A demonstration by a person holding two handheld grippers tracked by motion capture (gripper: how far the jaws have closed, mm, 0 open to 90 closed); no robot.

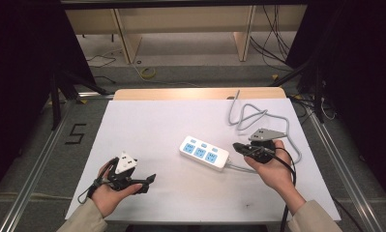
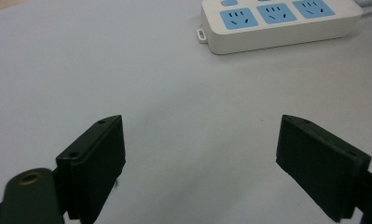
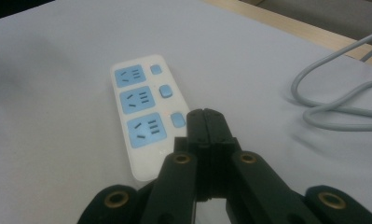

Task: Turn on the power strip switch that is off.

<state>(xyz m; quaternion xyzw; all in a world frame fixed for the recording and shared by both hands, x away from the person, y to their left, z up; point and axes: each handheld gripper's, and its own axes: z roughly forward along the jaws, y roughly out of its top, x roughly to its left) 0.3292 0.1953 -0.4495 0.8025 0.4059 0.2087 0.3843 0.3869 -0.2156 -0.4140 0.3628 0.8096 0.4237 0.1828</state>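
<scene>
Overhead and close tong-mounted views

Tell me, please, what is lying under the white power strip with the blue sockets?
The power strip rests flat on the white sheet covering the table. Nothing else shows at its edges; whatever is directly beneath its body is hidden. Its grey cable loops behind it.

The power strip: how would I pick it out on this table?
On the white table, look right of centre, just ahead of the right gripper with its shut jaws. The power strip is a white bar with three blue sockets, each beside a blue switch, and a grey cable looping behind.
</scene>
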